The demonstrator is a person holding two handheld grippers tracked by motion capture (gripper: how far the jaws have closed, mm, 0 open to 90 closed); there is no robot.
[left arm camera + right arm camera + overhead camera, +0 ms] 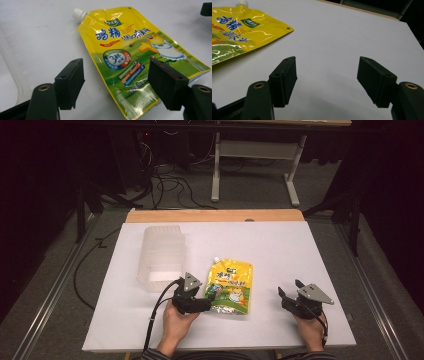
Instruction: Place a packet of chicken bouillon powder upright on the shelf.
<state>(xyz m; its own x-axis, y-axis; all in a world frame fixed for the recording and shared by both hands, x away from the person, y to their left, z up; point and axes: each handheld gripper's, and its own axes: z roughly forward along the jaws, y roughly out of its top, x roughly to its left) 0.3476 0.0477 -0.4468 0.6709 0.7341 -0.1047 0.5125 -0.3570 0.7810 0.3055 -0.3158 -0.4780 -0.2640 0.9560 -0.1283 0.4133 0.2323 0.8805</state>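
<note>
Covering table (280,250): white sheet (dark room).

Dark room, grey floor (250,190), loose cables (170,182), white desk frame (255,150) behind.

High view looks down; both gripper views (low, close) share the pouch (135,57).

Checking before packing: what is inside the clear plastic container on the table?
Through the clear plastic container nothing shows but the white table beneath; it looks empty. Its translucent walls blur the view, so something small or clear inside cannot be ruled out.
</note>
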